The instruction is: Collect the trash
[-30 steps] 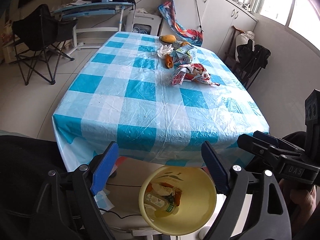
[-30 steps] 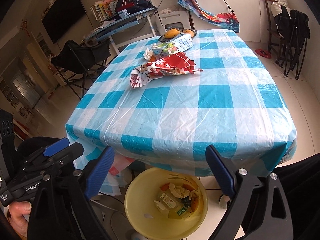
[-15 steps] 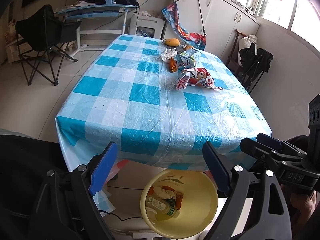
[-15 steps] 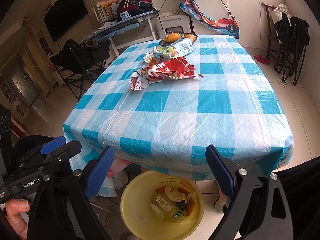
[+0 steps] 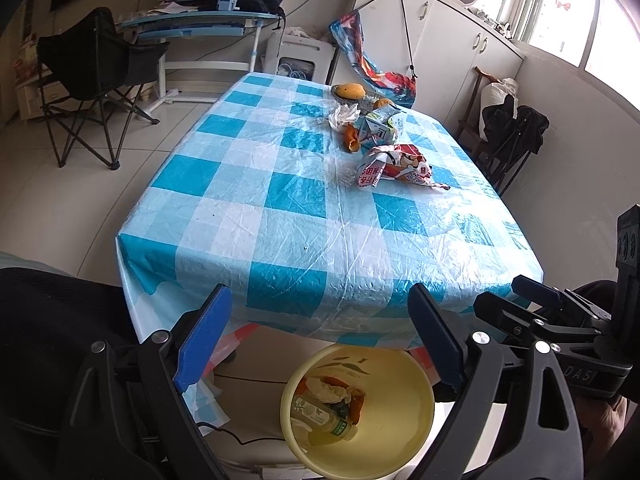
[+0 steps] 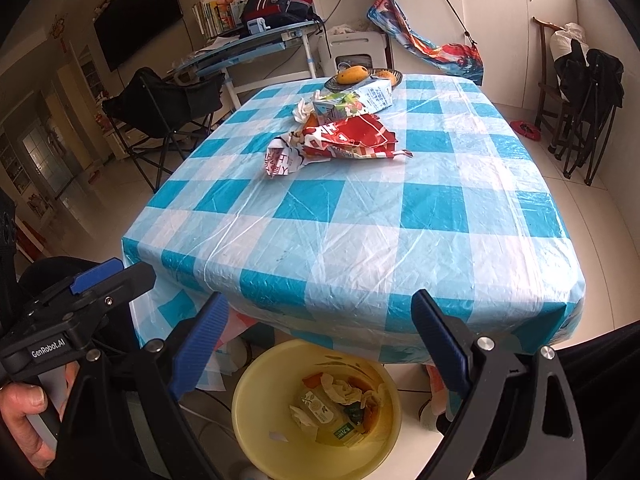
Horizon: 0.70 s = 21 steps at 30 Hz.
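Observation:
A yellow bin (image 5: 400, 384) (image 6: 260, 408) stands on the floor under the table's near edge, holding a bottle, tissue and peel. On the blue checked table (image 5: 280, 208) (image 6: 360, 216) lie a red and white snack wrapper (image 5: 394, 168) (image 6: 340, 142), a drink carton (image 5: 378, 128) (image 6: 360, 100), crumpled tissue (image 5: 343, 115) (image 6: 302, 110) and orange peel (image 5: 350, 138). My left gripper (image 5: 320, 344) is open and empty above the bin. My right gripper (image 6: 316, 344) is open and empty, also above the bin. Each gripper shows at the other's side.
A dish with a mango (image 5: 350, 90) (image 6: 352, 74) sits at the table's far end. A black folding chair (image 5: 92, 76) stands left, more chairs (image 5: 512, 128) right. A desk (image 5: 192, 24) and white cabinets (image 5: 440, 40) line the back.
Both grippers have drawn back and risen slightly, so the table looks a little farther away. Both stay open and empty. The trash on the table has not moved.

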### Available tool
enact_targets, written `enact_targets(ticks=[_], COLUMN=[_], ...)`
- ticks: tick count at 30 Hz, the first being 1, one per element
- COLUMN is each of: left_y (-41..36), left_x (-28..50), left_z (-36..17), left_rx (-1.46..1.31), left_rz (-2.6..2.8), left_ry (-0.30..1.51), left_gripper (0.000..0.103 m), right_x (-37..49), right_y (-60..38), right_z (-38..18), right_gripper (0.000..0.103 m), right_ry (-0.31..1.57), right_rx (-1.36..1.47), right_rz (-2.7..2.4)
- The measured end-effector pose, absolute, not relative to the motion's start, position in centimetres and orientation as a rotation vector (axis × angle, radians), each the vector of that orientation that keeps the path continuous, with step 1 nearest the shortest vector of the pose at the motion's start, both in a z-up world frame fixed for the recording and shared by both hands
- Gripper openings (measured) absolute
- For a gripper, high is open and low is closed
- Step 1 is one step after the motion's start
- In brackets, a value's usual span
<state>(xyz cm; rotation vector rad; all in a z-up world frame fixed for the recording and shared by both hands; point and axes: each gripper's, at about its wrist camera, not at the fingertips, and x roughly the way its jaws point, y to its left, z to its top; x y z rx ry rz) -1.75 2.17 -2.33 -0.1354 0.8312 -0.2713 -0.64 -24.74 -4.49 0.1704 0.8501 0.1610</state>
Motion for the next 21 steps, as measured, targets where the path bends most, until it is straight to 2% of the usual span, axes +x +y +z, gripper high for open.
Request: enact_targets(ticks=[21], left_y=[2.83], left_x=[-1.66], left_z=[-1.96], left_rx=[-0.164], left_rz=[-0.247], left_ry=[0.807], left_gripper=[0.087], right_x=[-0.57], right_y=[-24.84], right_z=[-4.78], right_gripper=[0.089], right_ry=[0.855], right_rx=[0.159], right_rz=[0.158])
